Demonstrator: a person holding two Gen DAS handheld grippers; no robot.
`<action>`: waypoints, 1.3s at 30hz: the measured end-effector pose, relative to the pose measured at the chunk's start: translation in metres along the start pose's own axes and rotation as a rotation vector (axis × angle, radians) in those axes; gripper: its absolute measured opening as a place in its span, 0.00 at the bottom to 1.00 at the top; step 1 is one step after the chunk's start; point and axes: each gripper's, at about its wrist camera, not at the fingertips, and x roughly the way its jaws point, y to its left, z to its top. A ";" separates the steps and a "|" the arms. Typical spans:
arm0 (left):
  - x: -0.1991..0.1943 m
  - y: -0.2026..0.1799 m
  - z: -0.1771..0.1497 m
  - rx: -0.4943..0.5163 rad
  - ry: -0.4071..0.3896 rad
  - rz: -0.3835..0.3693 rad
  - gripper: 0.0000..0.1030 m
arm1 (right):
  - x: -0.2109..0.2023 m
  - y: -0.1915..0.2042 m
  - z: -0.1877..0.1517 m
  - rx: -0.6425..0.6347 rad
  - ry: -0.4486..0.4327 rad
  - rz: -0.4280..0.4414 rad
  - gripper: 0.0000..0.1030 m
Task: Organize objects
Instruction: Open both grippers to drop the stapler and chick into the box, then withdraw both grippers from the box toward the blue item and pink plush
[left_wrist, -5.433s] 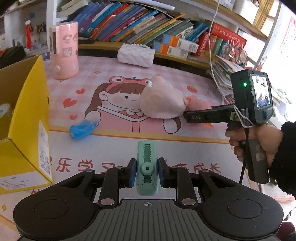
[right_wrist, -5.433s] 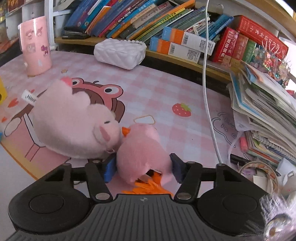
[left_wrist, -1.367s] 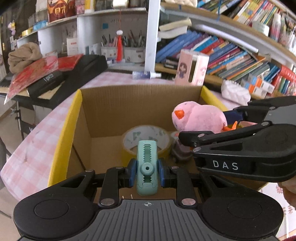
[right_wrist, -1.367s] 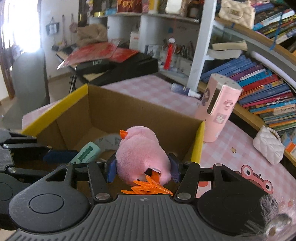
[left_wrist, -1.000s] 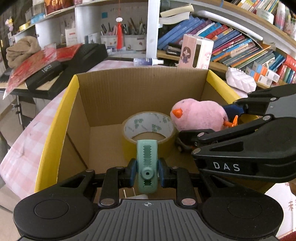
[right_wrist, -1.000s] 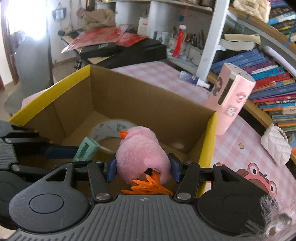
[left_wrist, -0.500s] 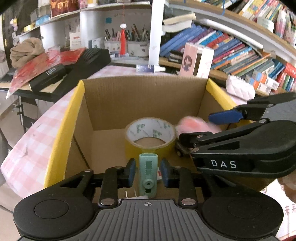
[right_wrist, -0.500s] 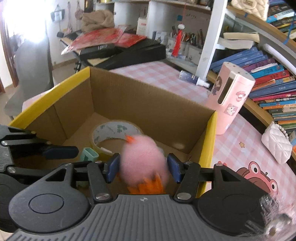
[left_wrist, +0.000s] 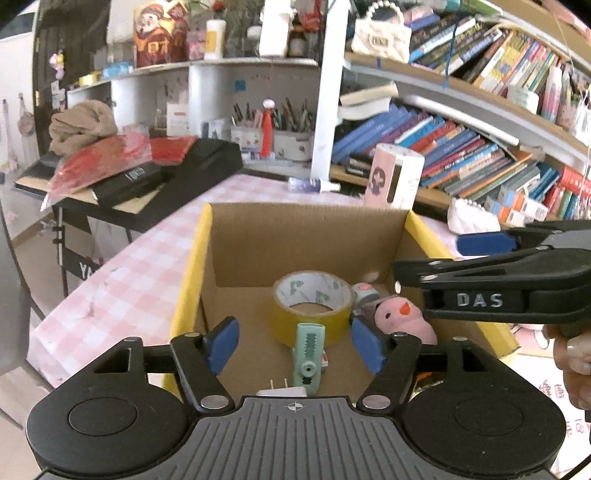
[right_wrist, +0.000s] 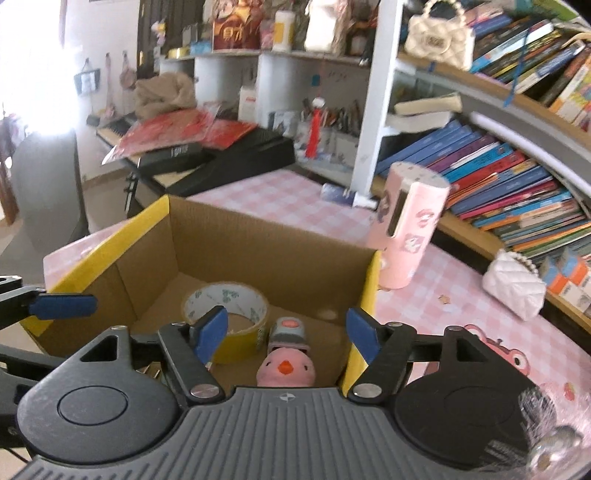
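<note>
Pink chick plush (right_wrist: 285, 367) and green clip (left_wrist: 308, 353) lie on floor of yellow-rimmed cardboard box (left_wrist: 306, 236), beside tape roll (left_wrist: 311, 308); left gripper (left_wrist: 293, 343) and right gripper (right_wrist: 284, 330) jaws just opened, released, nothing between pads, above box

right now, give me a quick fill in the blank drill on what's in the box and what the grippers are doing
1. The pink plush chick lies inside the cardboard ____.
2. The roll of tape in the box is ____ on its outer side.
3. The green clip lies free between the open left gripper's ____.
4. The right gripper holds ____.

Missing words: box; yellow; fingers; nothing
</note>
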 end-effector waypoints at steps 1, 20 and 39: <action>-0.005 0.001 -0.001 -0.006 -0.010 0.002 0.73 | -0.005 0.000 -0.001 0.007 -0.011 -0.007 0.68; -0.066 0.021 -0.045 -0.023 -0.031 0.018 0.85 | -0.078 0.028 -0.065 0.090 -0.034 -0.142 0.78; -0.094 0.020 -0.089 0.036 0.056 0.004 0.91 | -0.102 0.074 -0.120 0.098 0.066 -0.156 0.86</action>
